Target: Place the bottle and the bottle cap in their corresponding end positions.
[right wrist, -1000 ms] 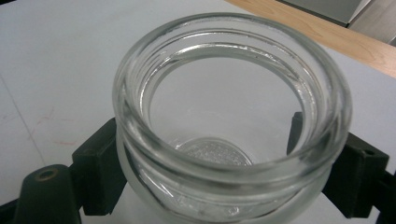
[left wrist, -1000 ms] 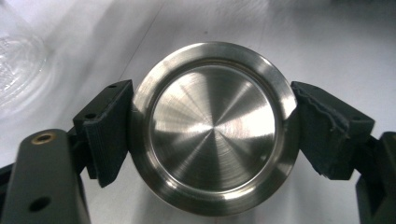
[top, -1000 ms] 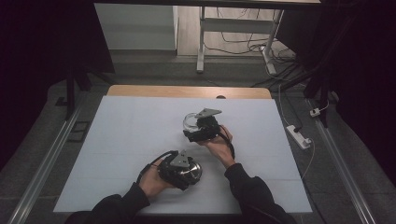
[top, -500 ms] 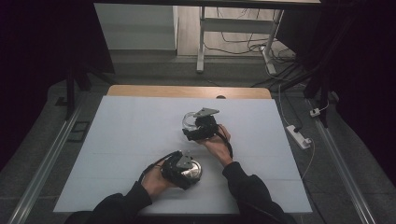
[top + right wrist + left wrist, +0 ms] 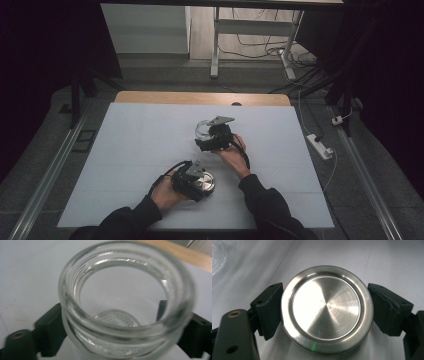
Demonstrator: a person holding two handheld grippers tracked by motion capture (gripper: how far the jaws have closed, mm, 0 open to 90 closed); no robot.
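Observation:
A round brushed-steel lid (image 5: pixel 326 308) lies flat on the white table between the two black jaws of my left gripper (image 5: pixel 325 311), which is shut on its rim. From above, this lid (image 5: pixel 206 183) and left gripper (image 5: pixel 196 180) sit near the table's front centre. Farther back and slightly right, my right gripper (image 5: pixel 209 136) is shut on a clear glass jar (image 5: pixel 202 128). In the right gripper view the open-mouthed jar (image 5: pixel 75 315) has a threaded neck, a jaw presses each side of it, and the right gripper (image 5: pixel 117 330) stands low around its body.
The white table top (image 5: pixel 130 150) ends in a wooden strip (image 5: pixel 200 98) at the far edge. A white power strip (image 5: pixel 320 146) and cables lie on the floor to the right. Metal rails (image 5: pixel 45 185) run along both sides. A desk frame (image 5: pixel 215 45) stands beyond.
My left gripper, with the lid in it, has shifted slightly to the right, toward the jar. The right gripper and jar have barely moved.

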